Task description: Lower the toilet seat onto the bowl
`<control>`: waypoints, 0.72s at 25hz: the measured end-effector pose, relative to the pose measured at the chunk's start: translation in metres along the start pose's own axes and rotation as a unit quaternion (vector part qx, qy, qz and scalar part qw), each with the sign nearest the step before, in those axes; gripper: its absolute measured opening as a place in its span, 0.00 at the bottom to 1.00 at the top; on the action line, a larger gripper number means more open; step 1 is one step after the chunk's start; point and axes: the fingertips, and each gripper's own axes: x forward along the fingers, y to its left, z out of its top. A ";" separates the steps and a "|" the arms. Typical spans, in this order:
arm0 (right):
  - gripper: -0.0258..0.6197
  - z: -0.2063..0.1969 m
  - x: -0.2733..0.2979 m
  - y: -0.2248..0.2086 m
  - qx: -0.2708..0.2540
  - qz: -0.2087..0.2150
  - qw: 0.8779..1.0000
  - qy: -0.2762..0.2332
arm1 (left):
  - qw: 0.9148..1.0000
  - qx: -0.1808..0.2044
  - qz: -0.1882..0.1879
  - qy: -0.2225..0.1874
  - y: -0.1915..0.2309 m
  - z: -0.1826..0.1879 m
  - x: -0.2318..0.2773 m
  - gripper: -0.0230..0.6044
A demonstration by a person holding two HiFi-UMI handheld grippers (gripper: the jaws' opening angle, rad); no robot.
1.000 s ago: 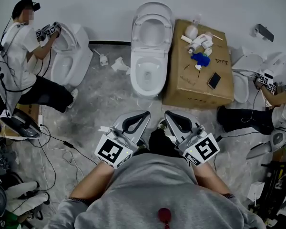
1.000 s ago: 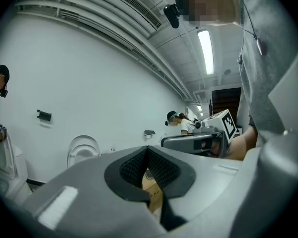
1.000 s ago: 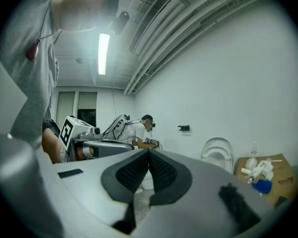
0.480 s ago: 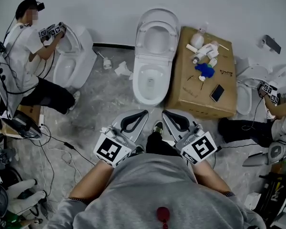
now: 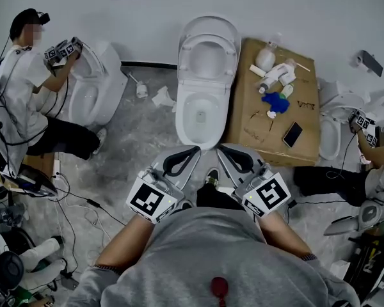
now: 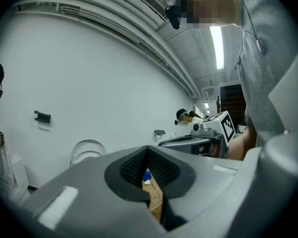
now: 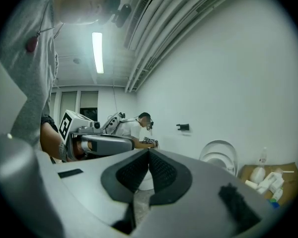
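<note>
A white toilet stands against the far wall, its seat [image 5: 208, 51] raised upright with the lid behind it, above the open bowl [image 5: 200, 110]. My left gripper [image 5: 193, 152] and right gripper [image 5: 225, 152] hang side by side just short of the bowl's front rim, touching nothing. Both are shut with nothing between the pads. In the left gripper view the left gripper [image 6: 148, 151] points up at the wall, with the raised seat [image 6: 87, 151] low at the left. From the right gripper [image 7: 149, 153] the same seat [image 7: 219, 155] shows at the right.
A cardboard box [image 5: 269, 130] right of the toilet carries bottles, a blue cloth [image 5: 276, 103] and a phone [image 5: 292, 134]. A person [image 5: 25, 88] works on another toilet [image 5: 93, 88] at the left, and another works at the right edge. Cables [image 5: 77, 203] lie on the floor at the left.
The toilet and box have drawn nearer to both grippers, which now hang just before the bowl's front rim. Both jaws stayed shut.
</note>
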 end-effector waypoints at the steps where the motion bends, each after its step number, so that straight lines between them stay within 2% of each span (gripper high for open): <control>1: 0.06 0.000 0.003 -0.007 0.001 0.000 1.000 0.000 | 1.000 0.000 0.001 0.001 0.004 0.001 0.006 0.05; 11: 0.06 0.011 0.021 -0.065 0.002 0.027 1.000 -0.003 | 1.000 -0.010 0.029 0.007 0.039 0.012 0.056 0.05; 18: 0.06 0.017 0.025 -0.097 0.000 0.045 0.999 -0.008 | 0.999 0.004 0.049 0.007 0.054 0.019 0.085 0.05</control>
